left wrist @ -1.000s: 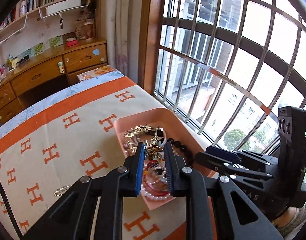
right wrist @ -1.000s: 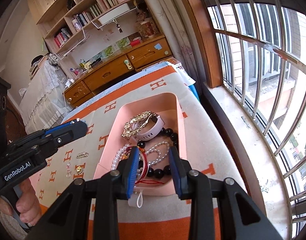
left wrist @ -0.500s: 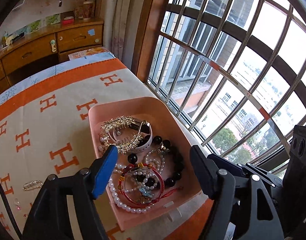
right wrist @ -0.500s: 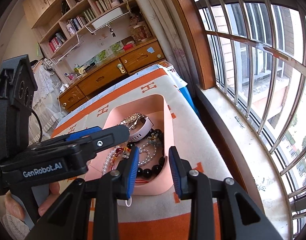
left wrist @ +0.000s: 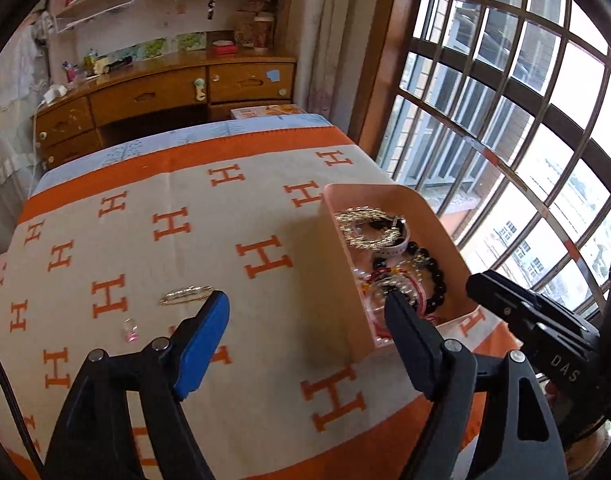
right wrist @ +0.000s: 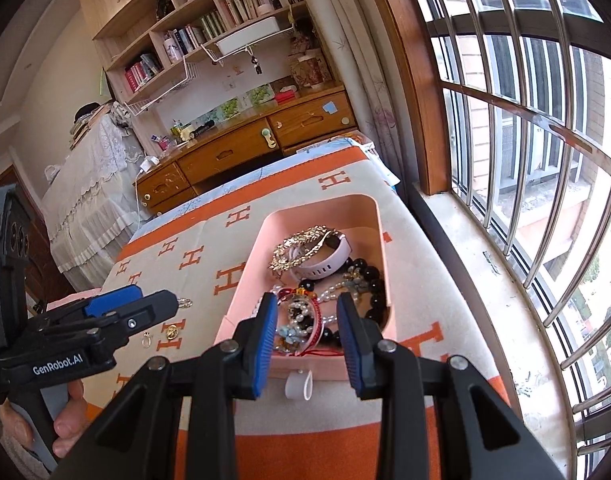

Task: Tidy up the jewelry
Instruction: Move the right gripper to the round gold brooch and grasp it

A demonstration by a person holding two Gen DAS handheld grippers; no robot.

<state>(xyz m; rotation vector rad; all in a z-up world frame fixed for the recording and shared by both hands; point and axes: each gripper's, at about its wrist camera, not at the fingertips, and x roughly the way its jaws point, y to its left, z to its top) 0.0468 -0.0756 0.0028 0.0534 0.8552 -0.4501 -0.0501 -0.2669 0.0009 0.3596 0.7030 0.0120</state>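
A pink tray [right wrist: 379, 240] sat on the orange-and-beige blanket [left wrist: 225, 240] near the window side, and served as the landmark. Inside it lay a gold chain [right wrist: 301, 242], a white watch band [right wrist: 327, 266], a black bead bracelet [right wrist: 371, 280], pearls [right wrist: 301, 308] and red cord bracelets [right wrist: 315, 318], all tangled together. The left gripper [left wrist: 305, 320] hung over the blanket just left of the tray, jaws spread wide and empty, its right finger [left wrist: 409, 336] over the tray's near end. Left of the tray, on the blanket, lay a gold hair clip [left wrist: 185, 294] and a small pink trinket [left wrist: 131, 330]; what the trinket was I could not tell. The right gripper [right wrist: 307, 336] hovered at the tray's near end above the red cords, jaws parted, holding nothing.
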